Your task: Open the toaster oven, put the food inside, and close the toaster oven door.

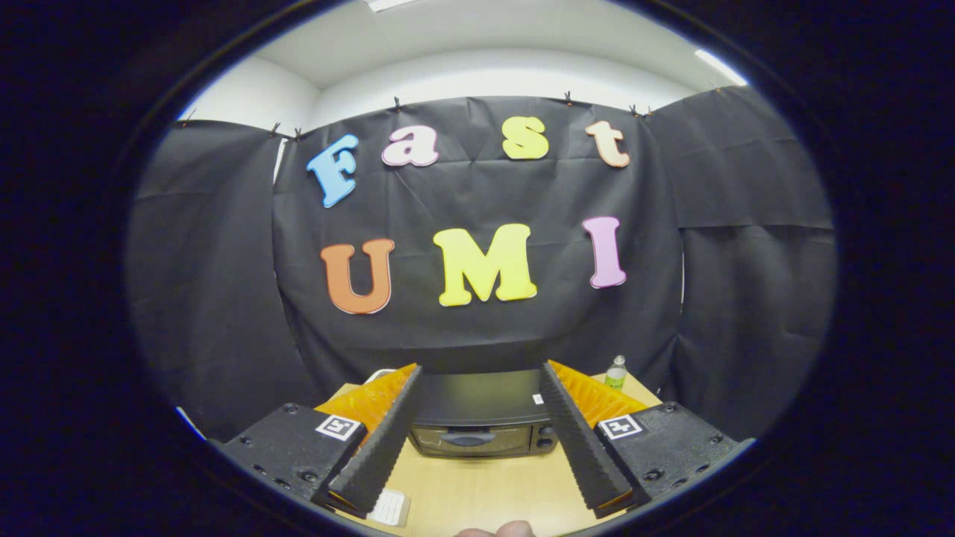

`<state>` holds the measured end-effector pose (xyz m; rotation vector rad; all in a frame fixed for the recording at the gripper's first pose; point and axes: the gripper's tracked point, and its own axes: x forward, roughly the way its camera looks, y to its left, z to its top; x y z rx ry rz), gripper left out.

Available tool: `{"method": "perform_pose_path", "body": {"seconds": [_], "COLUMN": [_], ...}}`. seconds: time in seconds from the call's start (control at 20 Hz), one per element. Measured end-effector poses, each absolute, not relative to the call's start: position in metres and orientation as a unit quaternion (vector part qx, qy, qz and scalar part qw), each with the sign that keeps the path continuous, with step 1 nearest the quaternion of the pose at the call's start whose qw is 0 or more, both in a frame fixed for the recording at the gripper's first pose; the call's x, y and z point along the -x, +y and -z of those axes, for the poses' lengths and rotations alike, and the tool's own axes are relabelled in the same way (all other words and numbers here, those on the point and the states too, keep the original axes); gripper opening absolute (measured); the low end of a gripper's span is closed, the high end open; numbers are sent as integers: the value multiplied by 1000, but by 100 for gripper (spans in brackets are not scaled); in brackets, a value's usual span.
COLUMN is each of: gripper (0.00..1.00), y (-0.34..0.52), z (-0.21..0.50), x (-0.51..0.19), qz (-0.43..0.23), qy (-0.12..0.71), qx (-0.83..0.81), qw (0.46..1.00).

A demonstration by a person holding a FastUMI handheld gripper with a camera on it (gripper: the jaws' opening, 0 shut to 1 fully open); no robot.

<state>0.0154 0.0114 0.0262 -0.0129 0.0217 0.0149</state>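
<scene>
Booth wall (pixel 477 328): black cloth, hanging behind everything and closing off the back and both sides.

Surface (pixel 485 492): light wood top, carrying the items below and showing bare between the 2 fingers.

Toaster oven (pixel 481 421): dark box, standing at the far part of the surface against the cloth, framed between the 2 fingers and beyond their tips. Its door is sitting shut, the handle running across the front and 2 knobs stacked at its right side.

Claw (pixel 477 373): released, its 2 fingers spreading wide apart, gripping nothing and hovering well short of the oven.

Bottle (pixel 615 373): small, clear, with a green label, standing upright at the far right corner of the surface, just beyond the right finger.

White flat item (pixel 389 509): lying on the surface near the base of the left finger; too small to identify.

Fingertip (pixel 515 529): part of a person's hand, peeking in at the near edge of the surface.
</scene>
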Motion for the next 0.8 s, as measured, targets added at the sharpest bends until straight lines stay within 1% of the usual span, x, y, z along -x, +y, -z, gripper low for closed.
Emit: {"method": "perform_pose_path", "body": {"seconds": [0.8], "gripper": [100], "y": [30], "z": [-31], "x": [-27], "qz": [-32], "qy": [1], "qx": [4], "qw": [999]}}
